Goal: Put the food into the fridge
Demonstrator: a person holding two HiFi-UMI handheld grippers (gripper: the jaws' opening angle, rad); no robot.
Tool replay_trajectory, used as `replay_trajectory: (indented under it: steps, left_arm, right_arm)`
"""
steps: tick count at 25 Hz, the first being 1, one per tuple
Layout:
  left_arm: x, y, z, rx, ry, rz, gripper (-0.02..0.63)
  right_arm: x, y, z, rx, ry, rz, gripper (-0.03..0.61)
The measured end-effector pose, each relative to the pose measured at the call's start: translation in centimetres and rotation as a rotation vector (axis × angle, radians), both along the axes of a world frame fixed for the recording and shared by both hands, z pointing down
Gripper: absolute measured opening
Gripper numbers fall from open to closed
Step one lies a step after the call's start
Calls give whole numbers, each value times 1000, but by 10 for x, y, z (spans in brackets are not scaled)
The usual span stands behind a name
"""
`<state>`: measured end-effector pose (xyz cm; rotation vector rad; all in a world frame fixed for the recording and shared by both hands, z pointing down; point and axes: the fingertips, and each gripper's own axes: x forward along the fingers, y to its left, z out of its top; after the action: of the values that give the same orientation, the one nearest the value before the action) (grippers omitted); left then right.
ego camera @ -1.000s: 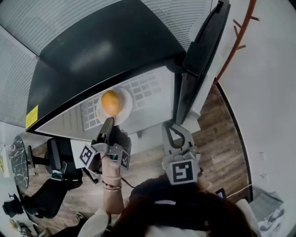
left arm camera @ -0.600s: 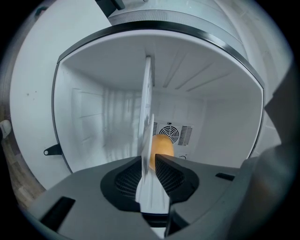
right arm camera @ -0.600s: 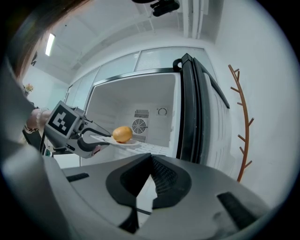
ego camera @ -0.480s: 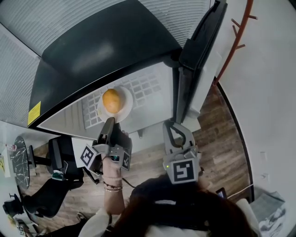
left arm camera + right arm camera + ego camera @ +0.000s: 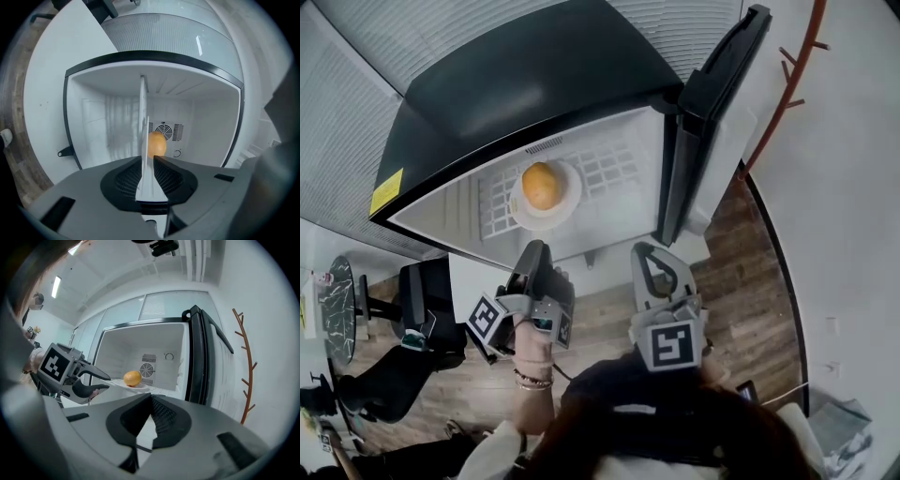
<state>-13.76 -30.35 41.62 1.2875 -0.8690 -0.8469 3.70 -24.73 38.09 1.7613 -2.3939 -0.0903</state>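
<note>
An orange (image 5: 541,185) lies on a white plate (image 5: 568,208) on the shelf inside the open fridge (image 5: 534,75). My left gripper (image 5: 536,248) hovers just in front of the fridge opening, a little short of the plate's near rim. Its jaws have just been closing and stand a narrow slit apart, with nothing between them. In the left gripper view the orange (image 5: 157,144) shows beyond the left gripper (image 5: 148,158), beside the shelf seen edge-on. My right gripper (image 5: 642,249) is to the right of the left one, shut and empty. The right gripper view shows the orange (image 5: 132,378) and the left gripper (image 5: 108,382).
The fridge door (image 5: 712,103) stands open at the right, close to the right gripper. A brown branch-shaped stand (image 5: 787,84) rises by the wall beyond it. A black office chair (image 5: 412,319) sits low left on the wooden floor. A fan vent (image 5: 148,363) marks the fridge's back wall.
The left gripper's tips, which overlapped the plate's near rim, have drawn back, leaving the plate and orange on the shelf. The head view has shifted. The right gripper barely moved.
</note>
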Motion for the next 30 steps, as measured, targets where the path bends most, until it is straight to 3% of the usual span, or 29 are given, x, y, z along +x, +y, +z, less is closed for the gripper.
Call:
replay_trajectory:
  steps: [8, 23, 26, 30]
  left_arm:
    - [-5, 29, -16, 79, -63, 7, 71]
    - [-27, 90, -31, 141, -137, -13, -4]
    - [-30, 104, -35, 159, -187, -14, -8]
    - [-35, 125, -33, 160, -311, 4, -8]
  right_arm:
    - [-13, 20, -7, 17, 6, -28, 0]
    - [-34, 67, -17, 35, 11, -52, 0]
    - [-36, 75, -18, 36, 7, -54, 0]
    - [-40, 87, -22, 36, 18, -51, 0]
